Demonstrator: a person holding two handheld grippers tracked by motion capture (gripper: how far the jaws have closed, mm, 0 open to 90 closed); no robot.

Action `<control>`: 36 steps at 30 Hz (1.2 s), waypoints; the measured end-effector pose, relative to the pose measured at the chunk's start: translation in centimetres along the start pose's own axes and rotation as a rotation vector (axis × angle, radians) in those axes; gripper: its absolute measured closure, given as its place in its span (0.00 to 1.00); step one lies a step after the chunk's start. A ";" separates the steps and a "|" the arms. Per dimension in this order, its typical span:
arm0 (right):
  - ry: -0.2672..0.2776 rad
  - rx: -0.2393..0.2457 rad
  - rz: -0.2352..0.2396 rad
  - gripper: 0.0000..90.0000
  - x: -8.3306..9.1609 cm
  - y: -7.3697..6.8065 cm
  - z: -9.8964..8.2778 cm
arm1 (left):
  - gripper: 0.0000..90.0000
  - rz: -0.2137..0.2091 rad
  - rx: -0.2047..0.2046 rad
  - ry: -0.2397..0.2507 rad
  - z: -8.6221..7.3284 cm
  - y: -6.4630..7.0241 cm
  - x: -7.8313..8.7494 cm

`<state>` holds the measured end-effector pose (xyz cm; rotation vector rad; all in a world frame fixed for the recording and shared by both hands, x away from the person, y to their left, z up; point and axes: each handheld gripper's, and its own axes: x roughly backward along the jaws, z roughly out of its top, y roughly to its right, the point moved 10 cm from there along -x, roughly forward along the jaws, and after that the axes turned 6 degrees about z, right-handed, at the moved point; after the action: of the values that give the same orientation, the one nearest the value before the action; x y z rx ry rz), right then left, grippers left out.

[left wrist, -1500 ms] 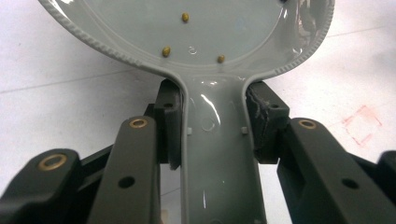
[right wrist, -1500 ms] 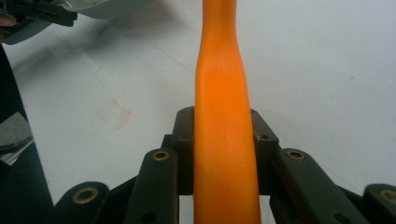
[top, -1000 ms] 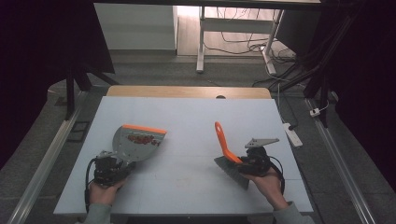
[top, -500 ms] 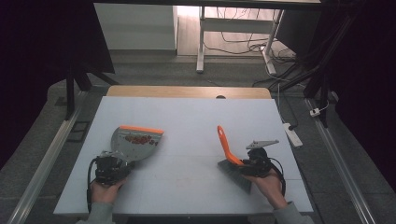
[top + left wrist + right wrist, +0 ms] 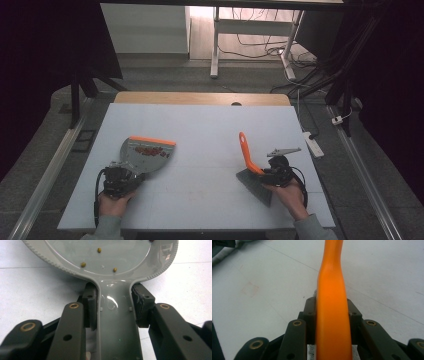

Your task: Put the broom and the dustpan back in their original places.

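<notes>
My left gripper [image 5: 120,179] is clenched on the grey handle of the dustpan [image 5: 145,154], which lies flat on the white table [image 5: 200,125] at the left. Its orange lip points away from me and to the right, and small crumbs [image 5: 83,264] sit in the pan. My right gripper [image 5: 272,174] grasps the brush [image 5: 250,167] by its orange handle — the pads press both sides of it, though the jaws have just eased open slightly. The handle rises up and away from me, and the grey bristles sit low by the table at the right. Brush and pan are well apart, with bare table between them. The pan's open mouth faces roughly toward the brush — so I judge that any sweep runs leftward from my right hand.
</notes>
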<state>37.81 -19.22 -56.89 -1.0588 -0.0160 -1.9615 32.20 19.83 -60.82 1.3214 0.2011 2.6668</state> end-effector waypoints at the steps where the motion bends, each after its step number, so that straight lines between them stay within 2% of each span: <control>1: -0.002 0.000 -0.002 0.77 0.0 0.1 0.0 | 0.68 0.001 0.003 0.000 0.0 0.0 0.0; 7: -0.010 -0.002 -0.008 0.75 -0.1 0.6 0.0 | 0.68 0.004 0.006 -0.008 0.0 -0.1 -0.2; 11: -0.018 0.012 -0.040 0.70 -0.1 1.2 0.0 | 0.68 0.005 0.005 -0.008 0.0 -0.1 -0.2; 20: -0.031 0.019 -0.074 0.64 -0.1 1.8 -0.1 | 0.68 0.006 0.002 -0.007 0.0 -0.1 -0.2; 31: -0.076 0.027 -0.124 0.53 -0.5 2.9 -0.3 | 0.67 0.006 0.003 -0.006 0.0 0.0 -0.1; 36: -0.088 0.023 -0.142 0.49 -0.6 3.3 -0.4 | 0.67 -0.005 0.003 -0.006 0.0 0.3 -0.1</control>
<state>40.04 -20.95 -58.76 -1.1554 -0.1654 -2.0349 32.19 19.50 -60.81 1.3276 0.2071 2.6589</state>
